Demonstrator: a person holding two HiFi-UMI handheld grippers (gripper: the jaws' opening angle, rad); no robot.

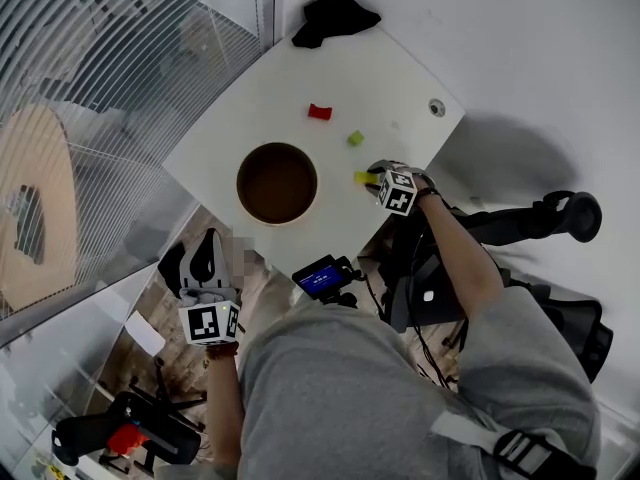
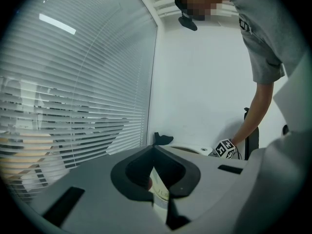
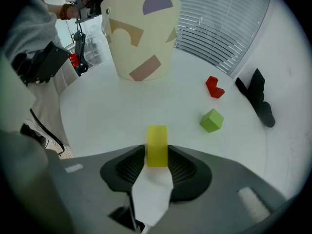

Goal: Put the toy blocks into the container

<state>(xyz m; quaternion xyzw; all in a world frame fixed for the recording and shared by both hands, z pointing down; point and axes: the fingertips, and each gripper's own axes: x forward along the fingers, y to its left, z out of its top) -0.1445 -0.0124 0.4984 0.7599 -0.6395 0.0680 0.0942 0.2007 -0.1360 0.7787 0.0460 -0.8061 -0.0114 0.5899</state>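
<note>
Container (image 1: 277,146), round, stood on the white surface (image 1: 300,98). The head view alone showed its brown inside; the right gripper view alone showed its cream outer wall with purple, tan and pink cut-out shapes.

Yellow block (image 3: 157,145) stood on the surface, well apart from the container, pinched between the fingers of the right gripper (image 3: 157,152).

Green block (image 1: 355,139) and red block (image 1: 319,112) lay loose beyond it, apart from each other. Black cloth (image 1: 333,16) lay at the far corner.

Left gripper (image 1: 205,243) was held off the surface's near edge, its fingers pressed together at the tips on nothing. Its own view added window blinds (image 2: 73,106) and the person's arm (image 2: 258,111).

Writing: square black-and-white markers on the gripper cubes. Faint print showed behind the left fingers, too small to read.
</note>
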